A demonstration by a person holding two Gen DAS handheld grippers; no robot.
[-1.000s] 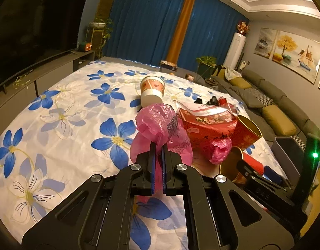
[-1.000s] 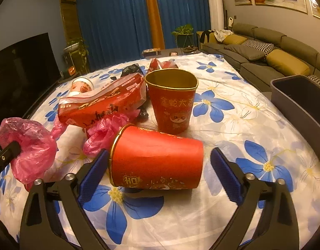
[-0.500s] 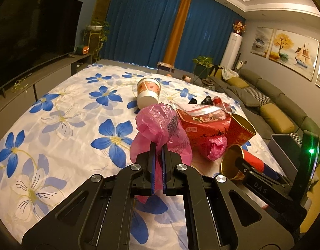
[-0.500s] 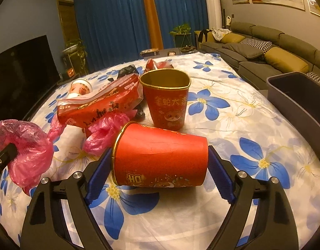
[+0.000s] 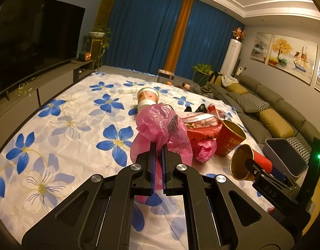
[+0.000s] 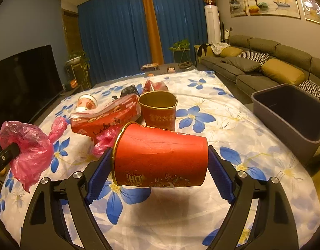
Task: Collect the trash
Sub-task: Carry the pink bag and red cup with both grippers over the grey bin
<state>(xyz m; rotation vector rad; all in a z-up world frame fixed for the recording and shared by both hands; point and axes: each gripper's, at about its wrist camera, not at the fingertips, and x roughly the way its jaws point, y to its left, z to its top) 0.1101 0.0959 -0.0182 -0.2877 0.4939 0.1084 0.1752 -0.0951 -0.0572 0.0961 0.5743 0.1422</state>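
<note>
The left gripper (image 5: 158, 152) pinches a pink plastic bag (image 5: 160, 129); the right gripper (image 6: 160, 162) clamps a red paper cup (image 6: 160, 158) sideways above the surface (image 6: 212, 125), presumably bound for the grey bin (image 6: 289, 112) at right.

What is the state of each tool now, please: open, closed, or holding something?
Left tool: closed, holding the pink plastic bag.
Right tool: closed on the red paper cup, lifted sideways above the cloth.

Dim warm ceiling light, soft shadows on the cloth, sharp focus, heavy fisheye bending and dark vignetted corners
</note>
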